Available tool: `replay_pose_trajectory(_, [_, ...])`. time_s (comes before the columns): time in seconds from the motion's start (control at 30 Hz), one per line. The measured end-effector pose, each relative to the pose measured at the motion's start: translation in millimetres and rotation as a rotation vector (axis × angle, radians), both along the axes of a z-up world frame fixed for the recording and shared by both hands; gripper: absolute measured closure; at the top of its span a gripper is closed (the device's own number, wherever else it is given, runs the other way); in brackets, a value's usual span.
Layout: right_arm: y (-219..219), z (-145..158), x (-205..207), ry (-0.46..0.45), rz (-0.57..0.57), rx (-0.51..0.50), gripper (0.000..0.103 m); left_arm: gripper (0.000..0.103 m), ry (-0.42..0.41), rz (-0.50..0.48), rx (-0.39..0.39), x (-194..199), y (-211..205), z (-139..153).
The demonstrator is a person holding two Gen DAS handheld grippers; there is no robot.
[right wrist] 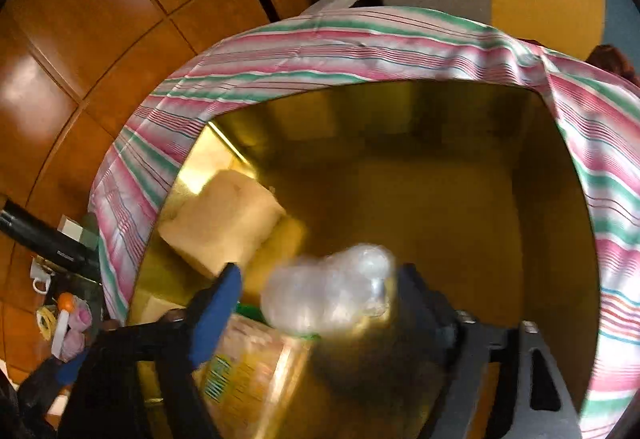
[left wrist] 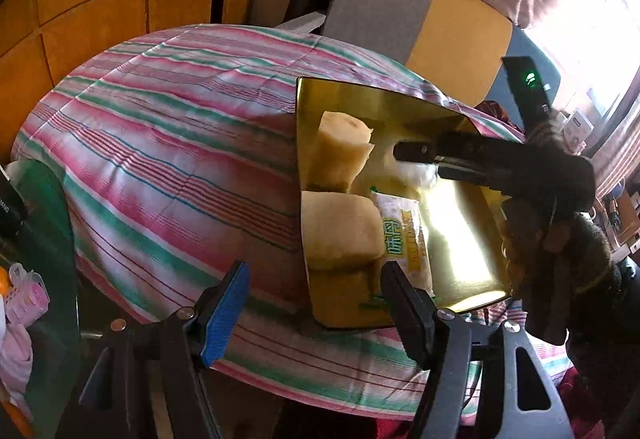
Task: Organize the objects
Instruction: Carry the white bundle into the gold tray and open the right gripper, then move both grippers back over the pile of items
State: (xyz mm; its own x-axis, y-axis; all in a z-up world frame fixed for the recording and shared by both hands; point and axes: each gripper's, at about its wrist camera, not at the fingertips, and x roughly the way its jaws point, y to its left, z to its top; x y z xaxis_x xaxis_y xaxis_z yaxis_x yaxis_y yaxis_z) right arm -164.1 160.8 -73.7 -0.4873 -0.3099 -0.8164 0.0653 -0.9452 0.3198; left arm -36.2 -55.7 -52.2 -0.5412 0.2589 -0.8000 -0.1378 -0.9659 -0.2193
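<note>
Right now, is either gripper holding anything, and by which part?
Neither grips. A clear plastic wad sits between the right gripper's open fingers, apart from the blue pad; left gripper is empty.

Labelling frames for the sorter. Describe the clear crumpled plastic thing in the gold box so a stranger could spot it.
On the striped cloth sits an open gold box. Inside it, the right gripper has its open jaws on either side of a crumpled clear plastic wad. Unlike the pale foam blocks and the printed yellow packet nearby, it is see-through, shapeless and unprinted.
</note>
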Motion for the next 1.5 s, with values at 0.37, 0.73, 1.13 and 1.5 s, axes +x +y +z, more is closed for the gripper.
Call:
replay_pose_trajectory(0.37, [25, 22, 35, 0.068, -0.057, -0.05, 0.016, 0.034, 0.015, -0.023, -0.001, -2, 11, 3])
replay_pose_trajectory(0.73, [105, 38, 103, 0.131, -0.237, -0.06, 0.011, 0.034, 0.026, -0.13, 0.001, -3, 50, 15])
replay_pose_trajectory(1.13, [218, 46, 197, 0.14, -0.474, -0.027, 0.011, 0.034, 0.073, -0.307, -0.03, 2, 117, 35])
replay_pose_trajectory(1.5, [342, 73, 302, 0.194, -0.82, 0.03, 0.006, 0.034, 0.106, -0.467, -0.052, 9, 186, 47])
